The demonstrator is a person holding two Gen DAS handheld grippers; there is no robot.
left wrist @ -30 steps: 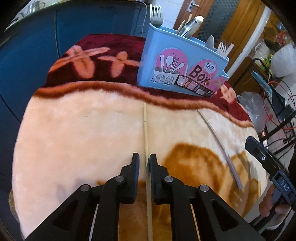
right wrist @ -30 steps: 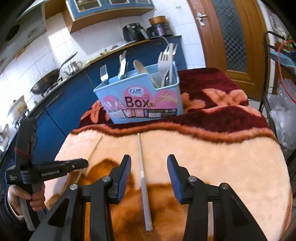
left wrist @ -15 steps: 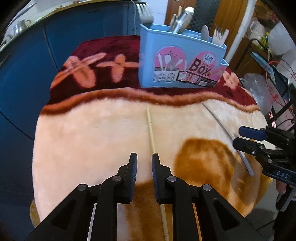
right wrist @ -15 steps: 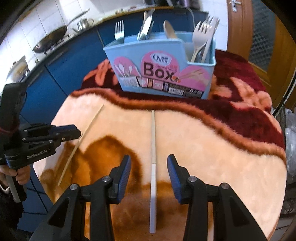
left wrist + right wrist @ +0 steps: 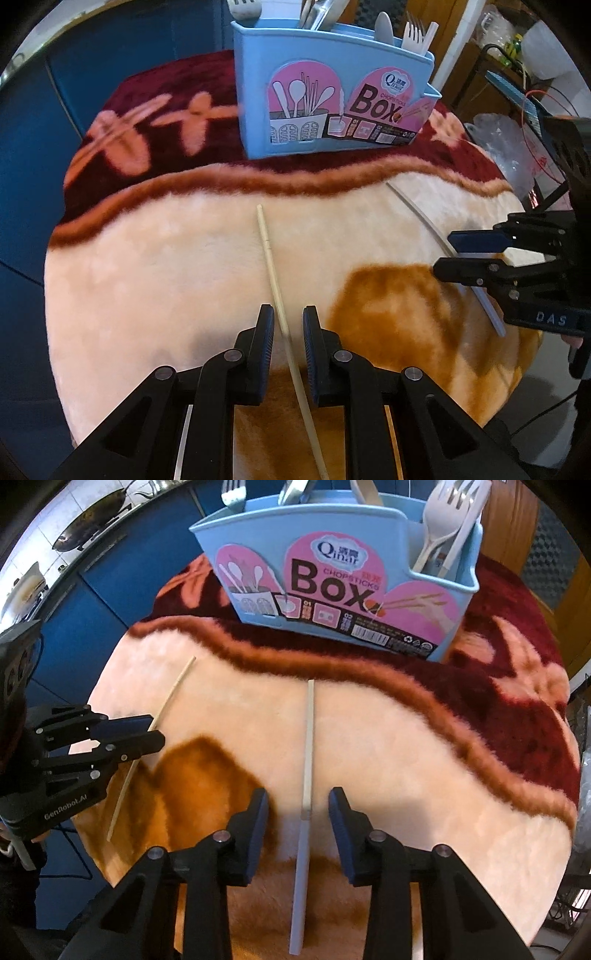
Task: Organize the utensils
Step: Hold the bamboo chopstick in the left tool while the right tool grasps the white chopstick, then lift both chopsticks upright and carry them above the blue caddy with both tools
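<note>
A thin wooden chopstick (image 5: 271, 254) lies on the plush blanket and runs between the fingers of my left gripper (image 5: 288, 325), which is open around it with a narrow gap. It also shows in the right wrist view (image 5: 168, 701). A grey-white chopstick (image 5: 306, 760) lies between the fingers of my right gripper (image 5: 298, 806), which is open wide over it. It also shows in the left wrist view (image 5: 424, 221). The blue utensil box (image 5: 332, 587) stands at the back with forks, spoons and knives upright in it, also in the left wrist view (image 5: 332, 110).
The round table is covered by a cream, brown and maroon blanket (image 5: 147, 266). Blue kitchen cabinets (image 5: 33, 122) stand behind at left. A wooden door (image 5: 554, 554) and a rack with plastic bags (image 5: 513, 140) are to the right.
Both grippers have moved forward and down toward the blanket. The left gripper's fingers have opened slightly around the wooden chopstick. The box looks nearer in both views.
</note>
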